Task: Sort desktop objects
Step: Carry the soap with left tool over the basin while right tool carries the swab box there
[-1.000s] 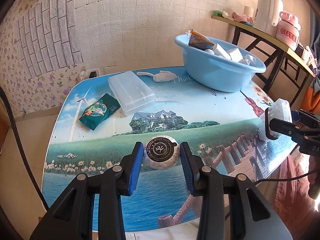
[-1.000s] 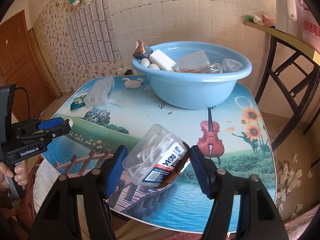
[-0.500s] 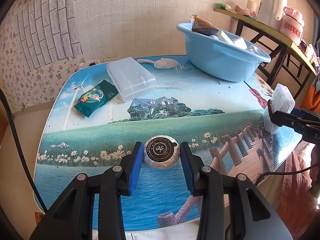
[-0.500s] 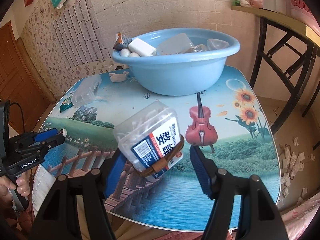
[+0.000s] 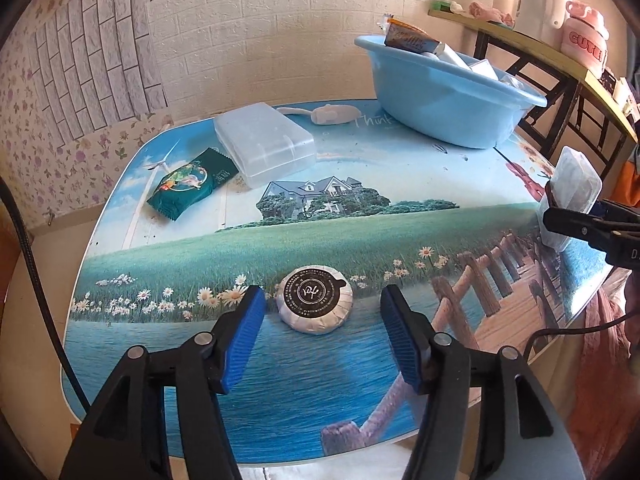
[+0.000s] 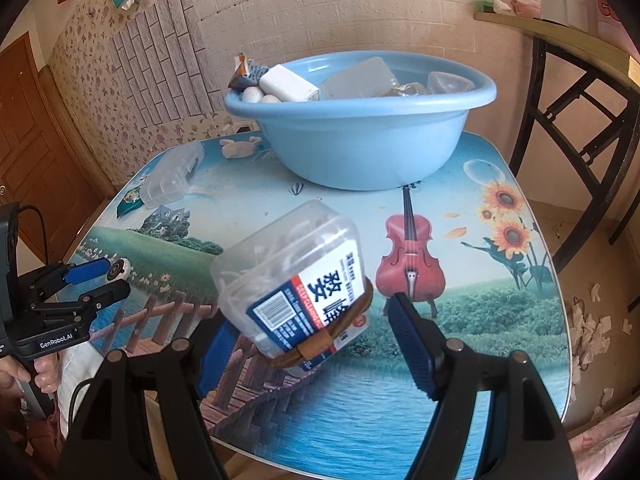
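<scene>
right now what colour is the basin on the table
Light blue basin, clearest in the right wrist view.

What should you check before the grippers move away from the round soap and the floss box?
1. Left gripper let go of the soap: ok. Its jaws have just been opening, with gaps on both sides.
2. Soap lying flat on the table: ok.
3. Right gripper let go of the floss box: not ok. Its jaws have been opening and the right pad is clear, but the box leans on the left one.
4. Floss box resting on the table: cannot tell; it is tilted.
5. Box away from the table's edge: ok.
</scene>
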Motion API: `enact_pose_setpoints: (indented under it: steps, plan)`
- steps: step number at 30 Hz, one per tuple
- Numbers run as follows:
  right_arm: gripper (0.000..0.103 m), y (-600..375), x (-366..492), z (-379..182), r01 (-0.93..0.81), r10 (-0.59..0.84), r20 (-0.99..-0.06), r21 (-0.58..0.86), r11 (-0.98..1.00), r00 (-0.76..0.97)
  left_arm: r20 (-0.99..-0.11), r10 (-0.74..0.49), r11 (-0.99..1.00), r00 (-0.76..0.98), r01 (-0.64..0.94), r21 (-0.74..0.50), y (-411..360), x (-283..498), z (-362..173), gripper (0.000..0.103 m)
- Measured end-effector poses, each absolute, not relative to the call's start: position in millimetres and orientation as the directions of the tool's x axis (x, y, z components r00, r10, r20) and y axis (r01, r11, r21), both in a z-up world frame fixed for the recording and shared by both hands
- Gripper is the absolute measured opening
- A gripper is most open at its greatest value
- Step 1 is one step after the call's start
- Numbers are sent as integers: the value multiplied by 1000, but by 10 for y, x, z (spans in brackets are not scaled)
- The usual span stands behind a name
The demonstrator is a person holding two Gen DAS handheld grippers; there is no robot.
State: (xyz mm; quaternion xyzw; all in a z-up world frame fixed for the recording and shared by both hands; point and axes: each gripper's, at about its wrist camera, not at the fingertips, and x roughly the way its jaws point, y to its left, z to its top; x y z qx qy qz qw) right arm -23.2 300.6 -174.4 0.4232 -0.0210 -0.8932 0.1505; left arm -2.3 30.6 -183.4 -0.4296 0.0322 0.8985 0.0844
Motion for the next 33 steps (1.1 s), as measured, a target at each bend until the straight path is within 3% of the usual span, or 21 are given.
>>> enact_pose_setpoints:
  steps: [1,3,4,6,13,26,33]
  plan:
    - [74,2985,-224,-1755,257,-284,-751,157,-954,-596,-774,127,-984,-621,-179,-18,295,-16,-1834,59]
    - [74,2965,-215,-1772,265,-286,-752,153,-952,-594,-764,133,-984,-632,-176,-26,266,-4,-1819,40]
    - [72,2965,-217,-1785,267,-290,-755,158,-951,-587,-762,142,-984,-631,-177,-37,254,-4,-1815,37]
    - [57,2981,-220,-1806,257,-281,-763,155,-954,-582,-759,151,-983,-633,-177,-48,241,-3,-1813,37]
    - [57,3082,-161,-1639,245,-297,-717,180,-953,-631,-737,158,-984,-658,-171,-58,237,-18,-1672,37]
    - [57,3179,-268,-859,278,-345,-557,206,-938,-755,-603,263,-961,-753,-262,-90,593,-392,-899,37]
    - [57,3311,-704,-738,246,-318,-546,204,-948,-775,-563,305,-943,-768,-327,-64,929,-813,-634,37]
